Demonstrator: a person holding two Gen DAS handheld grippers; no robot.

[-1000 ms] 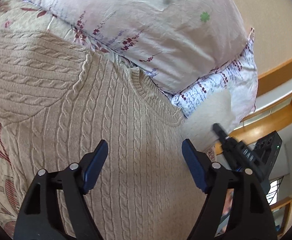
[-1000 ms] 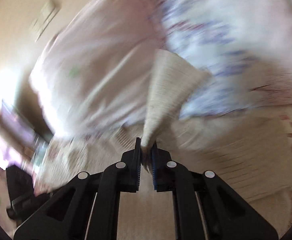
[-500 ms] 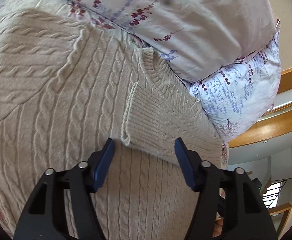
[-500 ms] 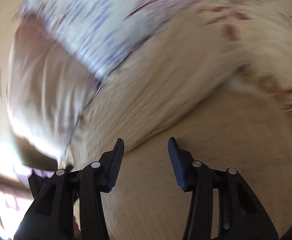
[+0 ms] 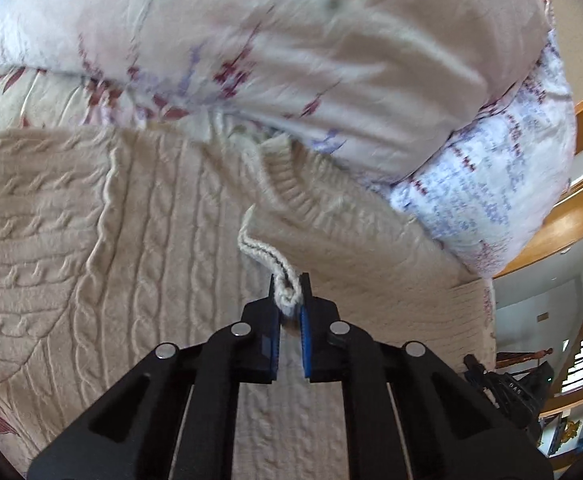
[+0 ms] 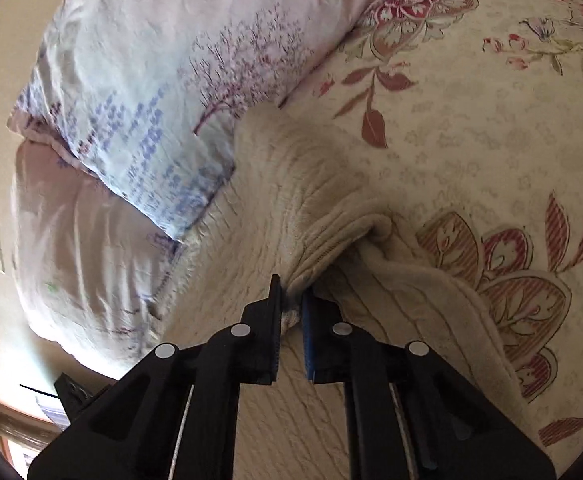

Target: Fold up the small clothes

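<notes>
- The cable-knit sweater (image 5: 139, 240) is spread on the floral quilt (image 6: 491, 128), collar by the pillows (image 5: 291, 60).
- Its folded-in sleeve cuff (image 5: 287, 288) is clamped by the left gripper (image 5: 289, 300); a bunched edge (image 6: 331, 248) is pinched by the right gripper (image 6: 291, 304).
- Best pulled taut and evenly, so creases stay straight.

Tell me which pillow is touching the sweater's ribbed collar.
The pale pink floral pillow on top: its lower edge meets the sweater collar. The blue-printed pillow sits under it, off toward the wooden rail.
</notes>
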